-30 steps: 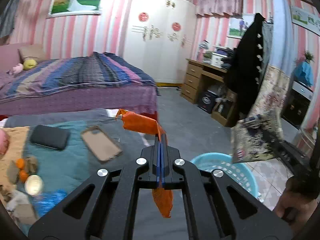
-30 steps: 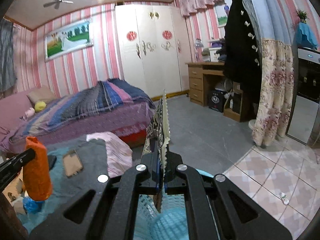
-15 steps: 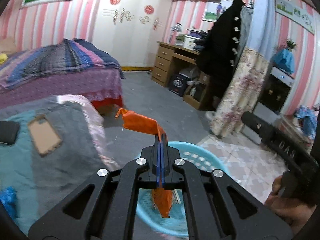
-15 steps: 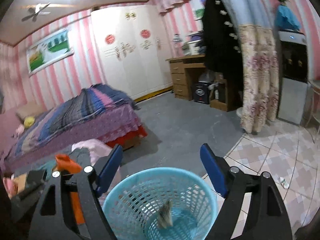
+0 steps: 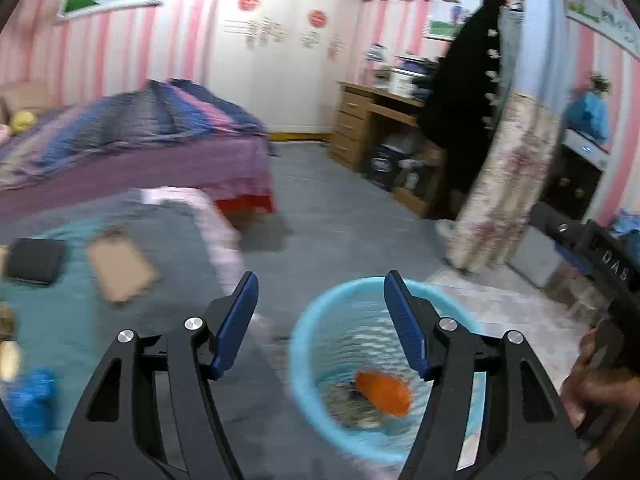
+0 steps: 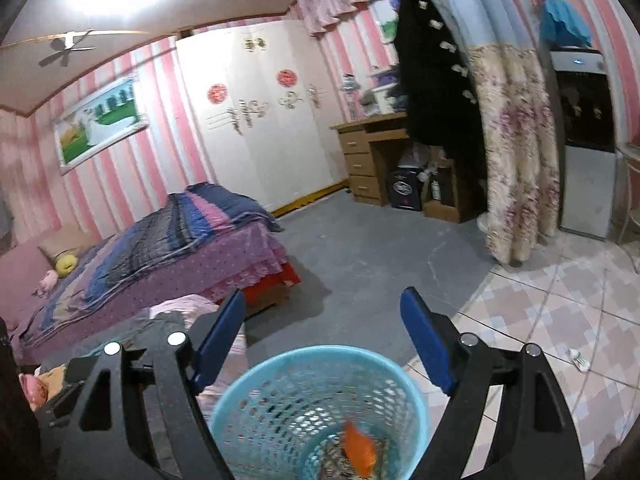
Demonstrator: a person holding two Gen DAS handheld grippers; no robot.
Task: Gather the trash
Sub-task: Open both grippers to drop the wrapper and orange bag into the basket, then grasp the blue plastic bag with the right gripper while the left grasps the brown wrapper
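A light blue mesh waste basket (image 5: 304, 344) (image 6: 280, 376) stands on the floor below both grippers. An orange wrapper (image 5: 384, 394) (image 6: 360, 450) is inside it, on top of a patterned wrapper (image 6: 332, 460). My left gripper (image 5: 320, 308) hangs over the basket's left rim, its jaws opening with nothing between them. My right gripper (image 6: 322, 332) stands open above the basket's far rim, also empty. In the left wrist view, the right gripper's body (image 5: 600, 256) and a hand (image 5: 596, 380) show at the right edge.
A low surface with a teal and grey cloth (image 5: 132, 320) lies to the left, bearing a brown phone case (image 5: 120, 266), a black wallet (image 5: 36, 260) and a blue crumpled bag (image 5: 30, 400). A bed (image 6: 160, 248), a desk (image 6: 372, 160) and a floral curtain (image 6: 516, 152) stand beyond.
Both grippers swung right to above the basket. The right one opened first and dropped the patterned wrapper in; the left one then opened and the orange wrapper fell into the basket.
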